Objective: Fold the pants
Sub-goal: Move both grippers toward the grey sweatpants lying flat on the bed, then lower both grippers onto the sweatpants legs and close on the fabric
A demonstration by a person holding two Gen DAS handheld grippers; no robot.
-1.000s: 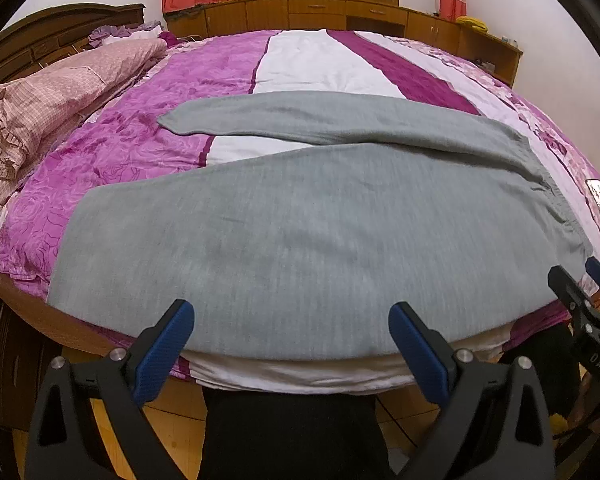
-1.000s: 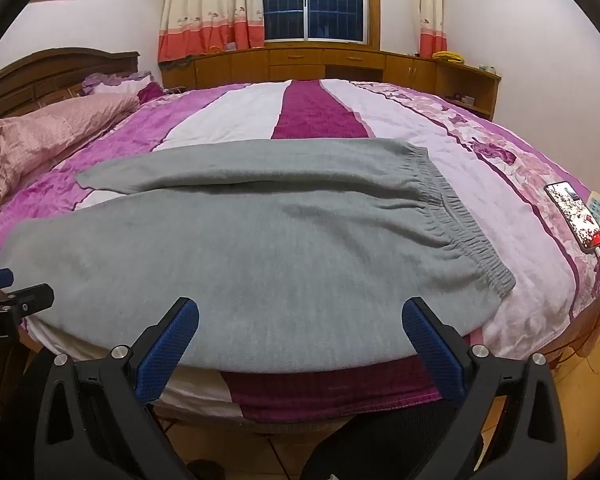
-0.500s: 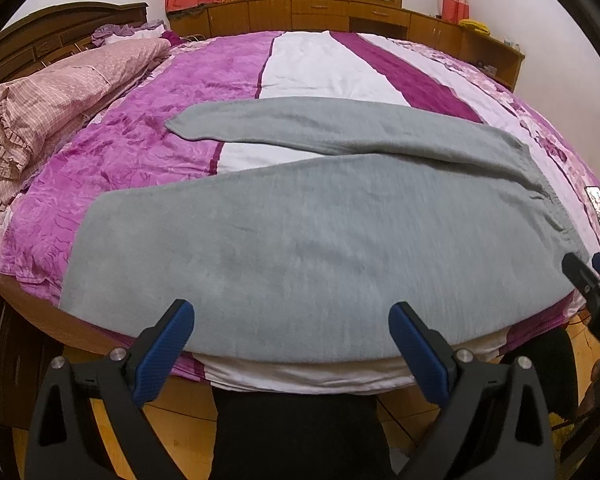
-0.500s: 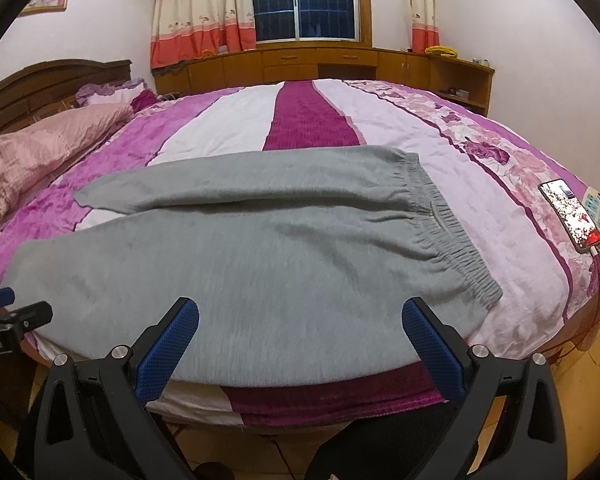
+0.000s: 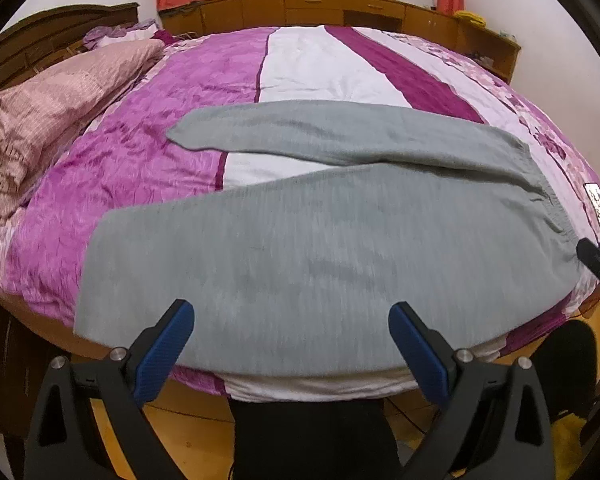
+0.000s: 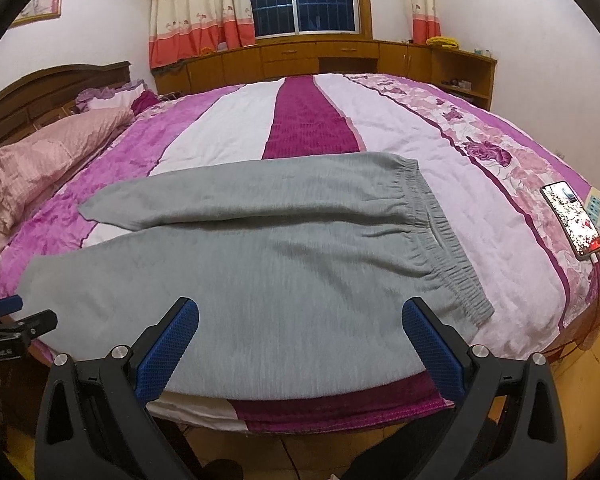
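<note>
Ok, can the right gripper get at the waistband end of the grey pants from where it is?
Probably yes. The right gripper is open above the near leg, and the waistband lies flat and uncovered just to its right. The phone sits well clear.

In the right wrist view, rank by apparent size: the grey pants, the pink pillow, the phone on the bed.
Largest to smallest as they appear:
1. grey pants, spread across the near bed
2. pink pillow, partly cut off at the left edge and farther from the camera, so its true size is unsure
3. phone, clearly smallest
</note>
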